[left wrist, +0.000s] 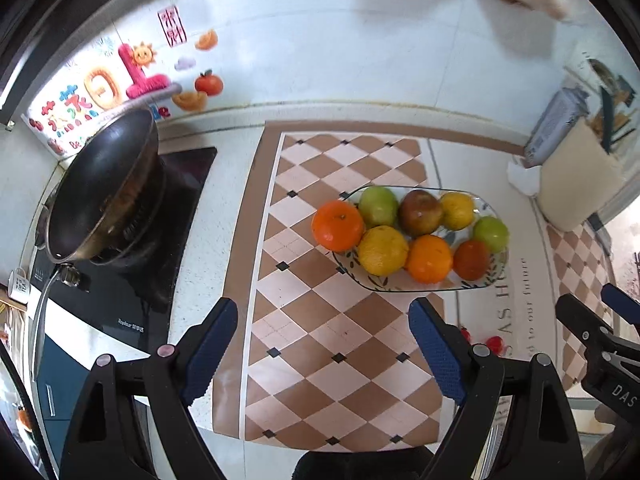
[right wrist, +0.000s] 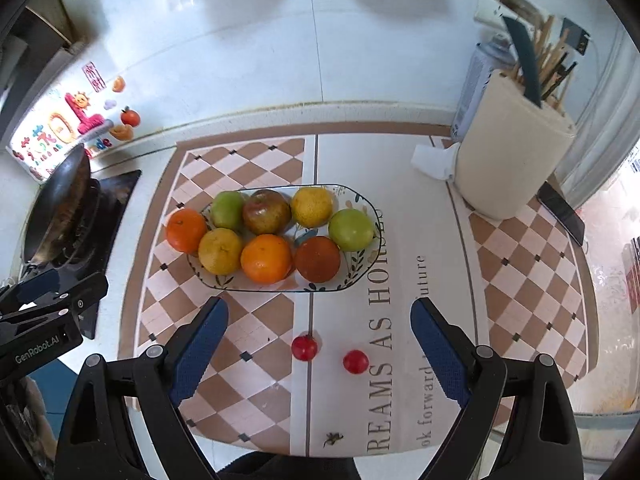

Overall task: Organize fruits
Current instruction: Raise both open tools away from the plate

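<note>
An oval patterned plate on the checkered mat holds several fruits: oranges, yellow citrus, green apples and a dark reddish apple. One orange sits at the plate's left end, over or just outside the rim. Two small red fruits lie loose on the mat in front of the plate. My right gripper hangs open above them, nothing between its fingers. My left gripper is open and empty too, above the mat to the left of the plate.
A black wok sits on the stove at the left. A cream utensil holder with a crumpled tissue stands at the back right, beside a dark phone. A small green stem lies near the mat's front edge.
</note>
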